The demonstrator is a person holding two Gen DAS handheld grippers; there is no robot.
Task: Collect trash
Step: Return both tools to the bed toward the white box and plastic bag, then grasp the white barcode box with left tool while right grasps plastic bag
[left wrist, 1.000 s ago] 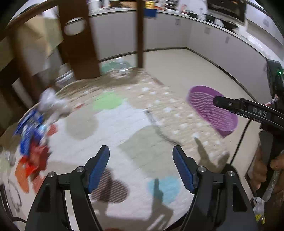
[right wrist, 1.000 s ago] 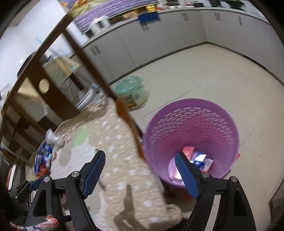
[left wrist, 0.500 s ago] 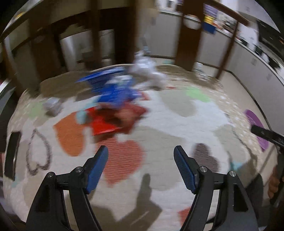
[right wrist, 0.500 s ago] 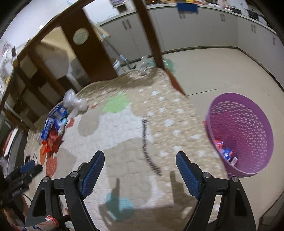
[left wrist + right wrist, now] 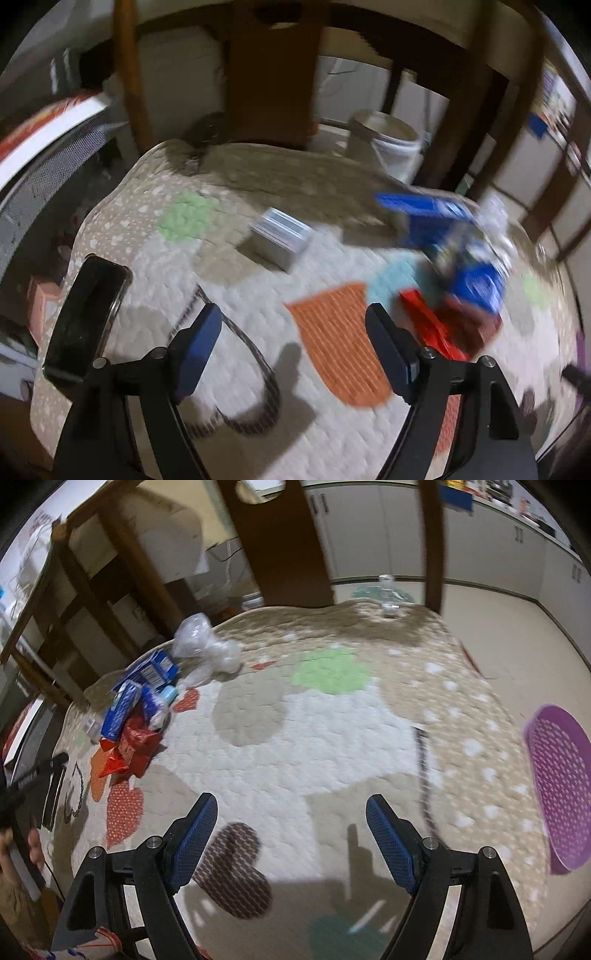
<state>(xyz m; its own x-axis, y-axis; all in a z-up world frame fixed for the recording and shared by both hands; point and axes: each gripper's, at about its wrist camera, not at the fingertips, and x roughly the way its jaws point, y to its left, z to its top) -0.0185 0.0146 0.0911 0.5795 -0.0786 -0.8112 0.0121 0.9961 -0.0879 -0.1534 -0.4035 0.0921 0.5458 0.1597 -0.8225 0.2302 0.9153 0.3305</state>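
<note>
Both views have swung off the purple basket toward the trash heap, and the left hand-held gripper [image 5: 293, 343] has just been opening its jaws, with nothing between them.

The left hand-held gripper hangs released over the quilted bedspread [image 5: 258, 266], likely widening to fit a boxy piece; the right hand-held gripper [image 5: 291, 836] is likewise released and empty over the middle of the bed. In the left view, just right of the gripper, lie a crumpled red wrapper [image 5: 439, 332] and glossy blue cartons [image 5: 461, 254]; a small silvery box [image 5: 280, 238] sits farther off, apart. Near left, a dark flat phone [image 5: 86, 317] rests at the bed's edge. From the right view the heap [image 5: 136, 716] is far left, capped by a crinkled clear plastic bag [image 5: 201, 646]; the perforated purple basket [image 5: 561, 794] stands on the floor at right, beside the bed, handy for drops.
</note>
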